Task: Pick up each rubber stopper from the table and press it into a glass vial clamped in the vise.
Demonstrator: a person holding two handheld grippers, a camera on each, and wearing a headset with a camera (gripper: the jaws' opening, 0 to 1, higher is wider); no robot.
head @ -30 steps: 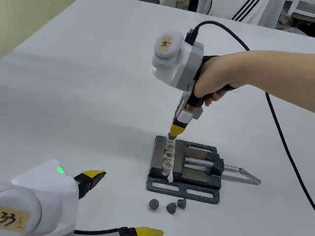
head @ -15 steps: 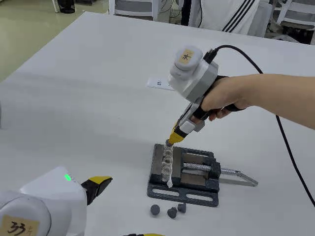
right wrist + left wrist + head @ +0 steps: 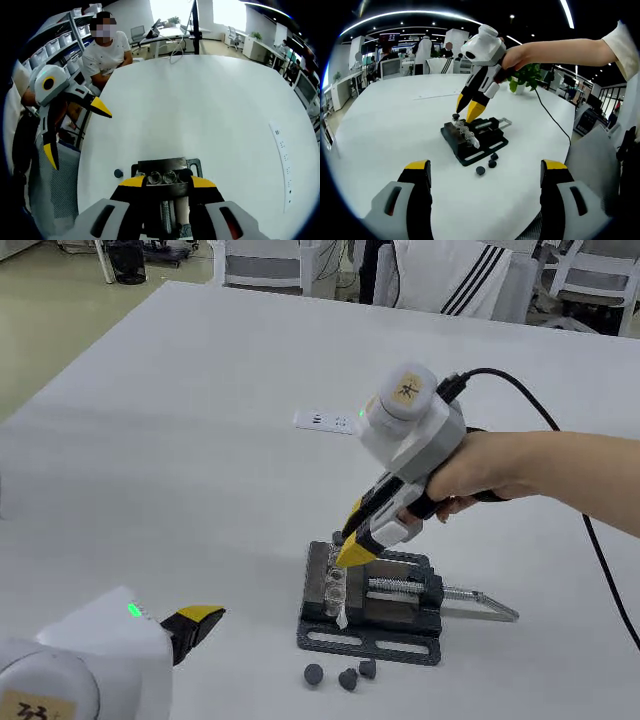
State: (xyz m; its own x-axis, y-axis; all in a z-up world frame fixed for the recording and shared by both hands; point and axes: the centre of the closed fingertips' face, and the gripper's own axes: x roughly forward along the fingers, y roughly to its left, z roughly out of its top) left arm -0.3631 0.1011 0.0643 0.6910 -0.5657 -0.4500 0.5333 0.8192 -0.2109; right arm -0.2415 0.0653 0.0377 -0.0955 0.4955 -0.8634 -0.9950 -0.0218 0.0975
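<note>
A black vise (image 3: 400, 615) clamps a row of clear glass vials (image 3: 338, 588). The far vial carries a dark rubber stopper (image 3: 455, 116). My right gripper (image 3: 354, 533) hovers tilted just above that end of the row, open, with nothing between its yellow fingertips (image 3: 355, 555). In the right gripper view the vials (image 3: 162, 176) lie between the spread jaws. Three loose grey stoppers (image 3: 347, 678) rest on the table in front of the vise. My left gripper (image 3: 485, 167) stands open and low at the near left, well short of the vise (image 3: 475, 140).
The vise handle (image 3: 482, 599) sticks out to the right. A white power strip (image 3: 325, 421) lies further back on the white table (image 3: 180, 440). The right gripper's black cable (image 3: 560, 460) trails off to the right. Chairs (image 3: 260, 265) stand at the table's far edge.
My right gripper was shut with its tips down on the far vial; now it is open and slightly raised. The head camera has tilted up. The left gripper has barely moved.
</note>
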